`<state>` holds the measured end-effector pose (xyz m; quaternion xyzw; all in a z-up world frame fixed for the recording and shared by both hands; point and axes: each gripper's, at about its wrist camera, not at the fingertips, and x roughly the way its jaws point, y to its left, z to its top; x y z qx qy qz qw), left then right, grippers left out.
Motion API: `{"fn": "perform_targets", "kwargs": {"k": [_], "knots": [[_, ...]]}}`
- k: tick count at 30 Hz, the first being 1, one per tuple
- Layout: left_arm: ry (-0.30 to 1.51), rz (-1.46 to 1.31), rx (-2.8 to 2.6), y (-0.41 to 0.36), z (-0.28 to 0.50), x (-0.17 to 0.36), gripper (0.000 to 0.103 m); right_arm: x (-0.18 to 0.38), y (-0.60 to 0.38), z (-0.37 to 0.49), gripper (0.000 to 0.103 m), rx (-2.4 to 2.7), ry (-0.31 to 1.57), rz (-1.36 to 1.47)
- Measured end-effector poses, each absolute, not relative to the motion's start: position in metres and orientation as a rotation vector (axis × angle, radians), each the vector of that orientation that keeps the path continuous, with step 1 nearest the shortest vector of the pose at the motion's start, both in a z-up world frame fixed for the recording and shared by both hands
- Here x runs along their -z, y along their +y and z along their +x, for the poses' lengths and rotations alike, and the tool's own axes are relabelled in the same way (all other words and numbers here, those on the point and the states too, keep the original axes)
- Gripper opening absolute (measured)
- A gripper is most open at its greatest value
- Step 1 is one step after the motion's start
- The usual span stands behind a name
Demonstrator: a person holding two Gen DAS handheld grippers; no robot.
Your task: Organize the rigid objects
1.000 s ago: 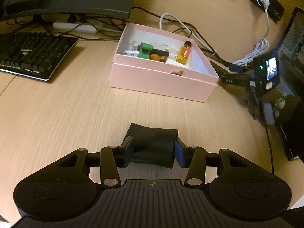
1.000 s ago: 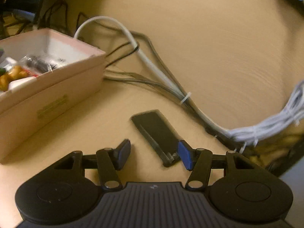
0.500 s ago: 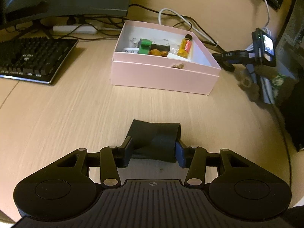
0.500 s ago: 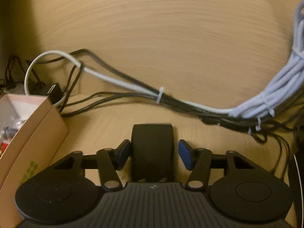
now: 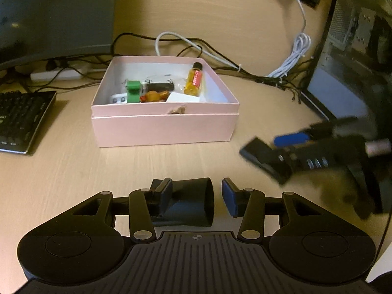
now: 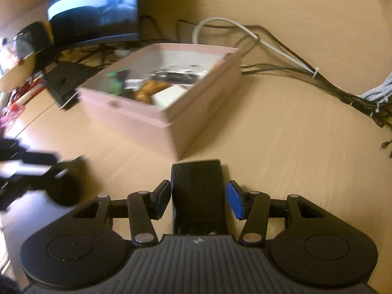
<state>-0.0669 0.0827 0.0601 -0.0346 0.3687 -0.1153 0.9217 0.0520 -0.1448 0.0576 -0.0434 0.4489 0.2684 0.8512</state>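
Observation:
My left gripper [image 5: 196,193] hovers low over the desk in front of the pink box [image 5: 164,127]. A black cone-shaped piece [image 5: 188,201] sits between its closing jaws. The left pad touches the piece, and a thin gap shows at the blue right pad [image 5: 230,201]. My right gripper [image 6: 198,193] is shut on a flat black bar [image 6: 196,183] and holds it off the desk to the right of the box [image 6: 201,93]. The left wrist view shows that gripper [image 5: 286,149] with its bar [image 5: 262,156], blurred. The box holds an amber bottle [image 5: 194,80], a green piece [image 5: 133,90] and other small items.
A keyboard [image 5: 19,120] lies at the left and a monitor [image 5: 54,12] stands behind it. Bundled cables [image 5: 289,66] run behind the box. A computer case [image 5: 350,56] stands at the right. Some red and white clutter [image 6: 17,93] sits at the far left of the right wrist view.
The right gripper shut on the flat bar, lifted it and swung from the cables towards the pink box. The cone turned in the left gripper, and a gap opened at its right pad.

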Motion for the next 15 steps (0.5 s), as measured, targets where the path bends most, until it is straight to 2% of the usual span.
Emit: {"fn": "perform_targets", "kwargs": {"k": [7,15], "knots": [[0.683,-0.140,0.158,0.114,-0.077,-0.084,0.049,-0.079,-0.131,0.000,0.050,-0.578,0.893,-0.137],[0.648,-0.161,0.021,0.158,-0.099,-0.101,0.049,-0.081,-0.061,-0.007,0.050,-0.760,0.776,-0.251]]}}
